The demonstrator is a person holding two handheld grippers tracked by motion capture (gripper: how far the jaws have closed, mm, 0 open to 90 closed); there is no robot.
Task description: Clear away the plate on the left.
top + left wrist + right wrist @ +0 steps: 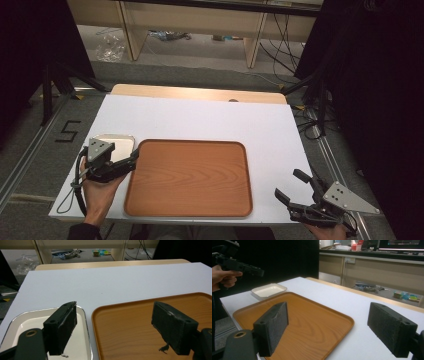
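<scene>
My left gripper (131,159) hovered, jaws spread, over white dish (121,141) beside wooden tray (190,177); right gripper (292,186) waited, gaping, empty. Next, likely: grip dish rim.

A white-topped table (200,120) is filling the middle of the high view. A brown wooden tray (190,177) is lying flat at lower centre, and a small white dish (122,142) is sitting just beside its left edge.

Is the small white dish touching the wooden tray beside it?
Apart. The left gripper view shows a strip of white table between the rim of the white dish and the edge of the wooden tray.
</scene>
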